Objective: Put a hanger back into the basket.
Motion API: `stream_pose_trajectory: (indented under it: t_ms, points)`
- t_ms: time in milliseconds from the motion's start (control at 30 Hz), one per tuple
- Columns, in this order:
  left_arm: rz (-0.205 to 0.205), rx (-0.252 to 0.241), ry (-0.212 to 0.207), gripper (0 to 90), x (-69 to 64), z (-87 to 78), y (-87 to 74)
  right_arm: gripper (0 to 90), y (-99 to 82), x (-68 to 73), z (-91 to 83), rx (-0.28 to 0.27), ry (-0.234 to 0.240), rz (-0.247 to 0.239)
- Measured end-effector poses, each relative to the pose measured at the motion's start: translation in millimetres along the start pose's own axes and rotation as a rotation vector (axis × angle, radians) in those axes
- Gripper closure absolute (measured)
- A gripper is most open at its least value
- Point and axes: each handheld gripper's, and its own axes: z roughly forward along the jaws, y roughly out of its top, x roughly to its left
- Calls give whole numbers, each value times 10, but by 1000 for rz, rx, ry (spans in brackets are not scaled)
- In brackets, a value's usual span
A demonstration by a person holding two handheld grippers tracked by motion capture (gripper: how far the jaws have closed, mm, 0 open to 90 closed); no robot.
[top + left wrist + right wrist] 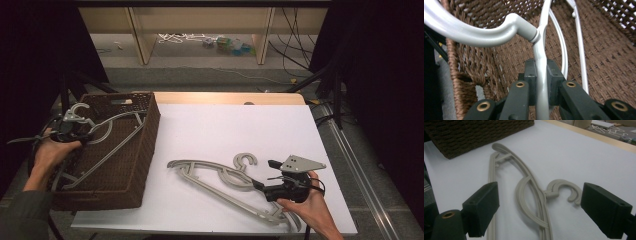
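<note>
White table [235, 125] carrying a brown wicker basket [145, 150] at its left edge. Left claw [541, 75] is pinching the neck of one grey hanger [541, 50], holding it inside the basket, not yet released. Right claw [539, 212] is hovering spread over the second hanger [529, 185], which is lying flat, still to be gripped and moved.

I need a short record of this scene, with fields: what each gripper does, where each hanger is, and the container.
left gripper: shut on the grey hanger, near its hook, over the basket
right gripper: open, jaws on either side of the beige hanger, not pressing it
beige hanger: lies flat on the white table
container: brown wicker basket at the table's left edge
</note>
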Motion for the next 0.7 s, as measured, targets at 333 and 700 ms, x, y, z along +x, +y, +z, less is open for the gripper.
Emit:
stream_pose_trajectory:
  t_ms: [333, 700]
  points:
    - [-4, 84, 6, 807, 61, 218, -153, 161, 0, 1, 2, 3, -1, -1]
    - [-108, 104, 53, 602, 128, 152, -176, 162, 0, -2, 8, 3, -2, 2]
